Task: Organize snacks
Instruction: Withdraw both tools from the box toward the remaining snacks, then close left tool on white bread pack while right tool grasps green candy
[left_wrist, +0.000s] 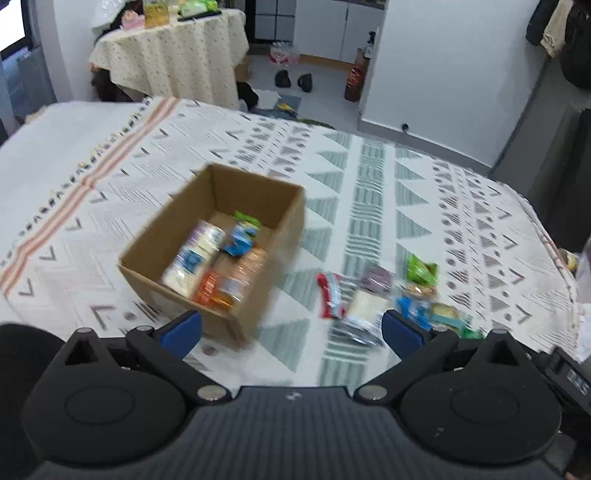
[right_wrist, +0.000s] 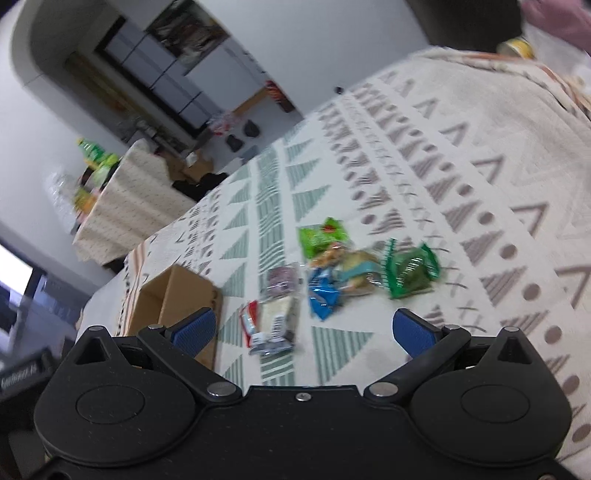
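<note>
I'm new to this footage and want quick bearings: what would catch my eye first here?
Probably the open cardboard box on the patterned tablecloth, already holding several snack packets. Next, the loose pile of snacks lying on the cloth beside the box, with a bright green packet at its edge. Both sets of tongs, left and right, hang open and empty above the table.

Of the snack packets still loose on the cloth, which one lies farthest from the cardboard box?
The dark green packet with zigzag-cut ends. It sits at the far edge of the pile, opposite the cardboard box, beyond the blue packet.
</note>
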